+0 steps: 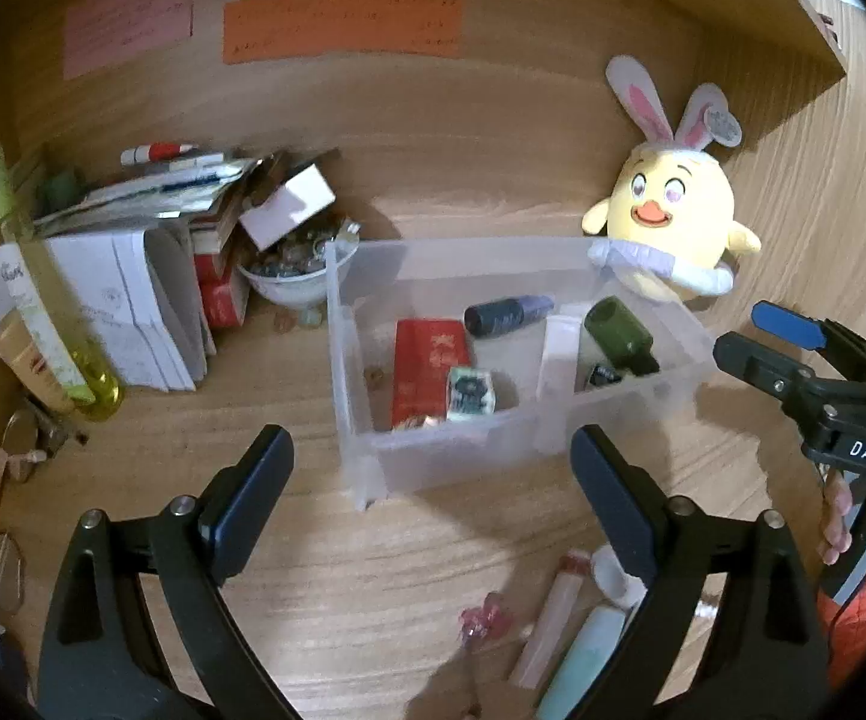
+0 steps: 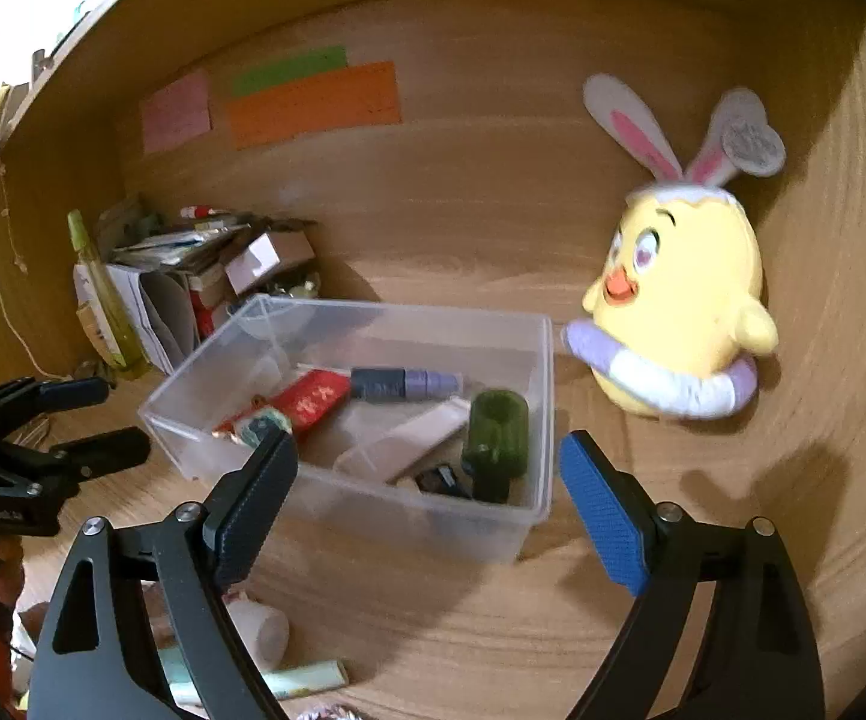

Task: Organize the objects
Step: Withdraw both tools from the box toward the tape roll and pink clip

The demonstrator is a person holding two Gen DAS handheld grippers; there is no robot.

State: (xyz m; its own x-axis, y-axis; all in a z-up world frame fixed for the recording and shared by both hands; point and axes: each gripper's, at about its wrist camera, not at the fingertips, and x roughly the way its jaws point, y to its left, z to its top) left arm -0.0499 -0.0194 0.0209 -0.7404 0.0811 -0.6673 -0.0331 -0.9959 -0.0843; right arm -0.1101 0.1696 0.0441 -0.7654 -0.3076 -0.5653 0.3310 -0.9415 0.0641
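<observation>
- Both the left gripper (image 1: 433, 495) and right gripper (image 2: 429, 495) are standing spread wide, grasping nothing.
- The clear bin (image 1: 451, 456) is lying just ahead of both on the worktop (image 1: 372, 570), its long axis running left to right.
- Loose tubes (image 1: 547, 624) are waiting near the left gripper, nearer than the bin.
- "DAS" is reading on the right gripper's body; the notes' writing is too blurred.

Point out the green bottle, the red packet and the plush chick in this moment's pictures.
green bottle (image 2: 497, 429): right wrist view, on its ribbed body.
red packet (image 1: 429, 363): left wrist view, middle of its flat face.
plush chick (image 2: 688, 294): right wrist view, on its yellow belly.
</observation>
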